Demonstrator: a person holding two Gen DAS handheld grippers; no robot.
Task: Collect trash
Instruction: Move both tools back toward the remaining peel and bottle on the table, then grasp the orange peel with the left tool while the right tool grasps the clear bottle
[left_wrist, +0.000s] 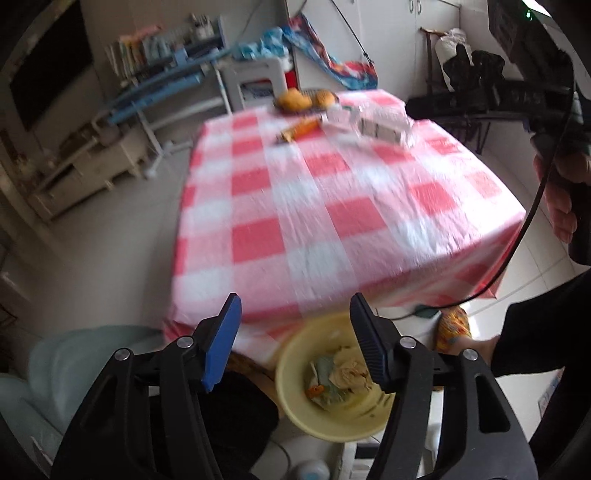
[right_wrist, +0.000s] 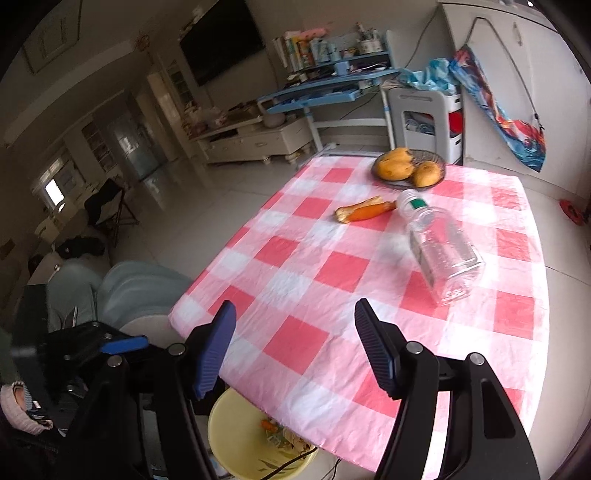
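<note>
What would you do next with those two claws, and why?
Probably reach the right gripper forward to the empty plastic bottle lying on the table. Both grippers are open and empty, and the yellow bin already holds scraps.

My left tool (left_wrist: 295, 343) and right tool (right_wrist: 295, 347) are matte black plastic, each with two ribbed blue finger pads (right_wrist: 214, 354) and round silver screws (left_wrist: 184, 342). A black cable (left_wrist: 532, 214) trails from one. I wear dark sleeves (left_wrist: 535, 332).
</note>
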